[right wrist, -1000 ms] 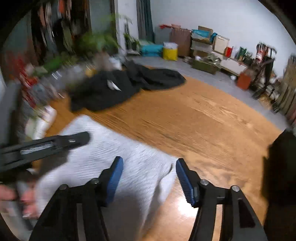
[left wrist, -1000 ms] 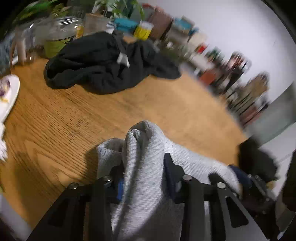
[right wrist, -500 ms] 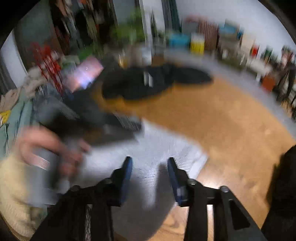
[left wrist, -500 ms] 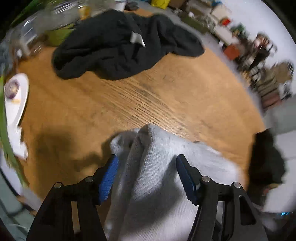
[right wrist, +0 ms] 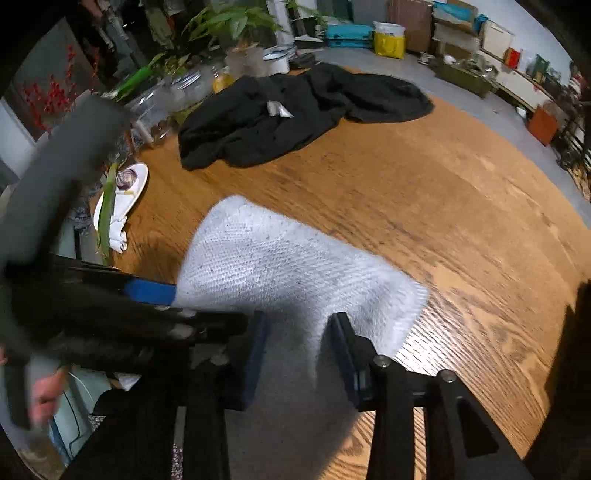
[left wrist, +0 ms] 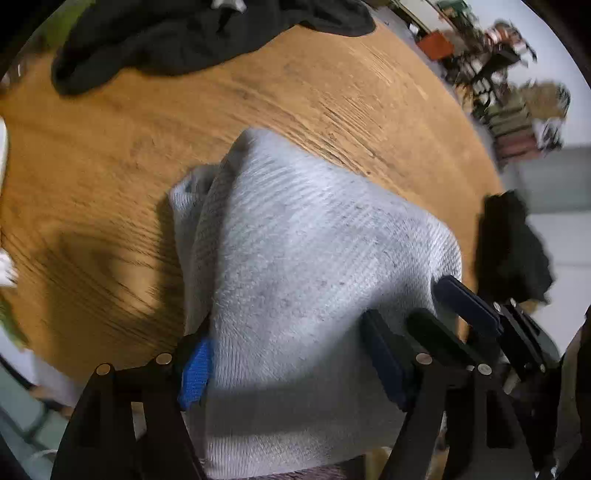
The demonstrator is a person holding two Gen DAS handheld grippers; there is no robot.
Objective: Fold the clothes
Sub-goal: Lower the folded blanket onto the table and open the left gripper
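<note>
A light grey knitted garment [left wrist: 310, 258] lies bunched at the near edge of the round wooden table [left wrist: 110, 155]; it also shows in the right wrist view [right wrist: 288, 273]. My left gripper [left wrist: 291, 365] stands wide open with the garment's near part between its jaws. My right gripper [right wrist: 299, 354] has its jaws drawn close around a raised fold of the garment's near edge, and it shows in the left wrist view [left wrist: 443, 306]. The left gripper shows at the left in the right wrist view [right wrist: 147, 291].
A black garment [right wrist: 295, 110] lies crumpled at the table's far side. A white plate [right wrist: 122, 195], glass jars [right wrist: 162, 103] and plants [right wrist: 229, 22] stand along the left rim. A dark chair [left wrist: 509, 243] stands past the right edge.
My left gripper let go of the grey garment and opened wide. My right gripper narrowed its jaws onto the garment's near edge. The garment now lies spread further over the table.
</note>
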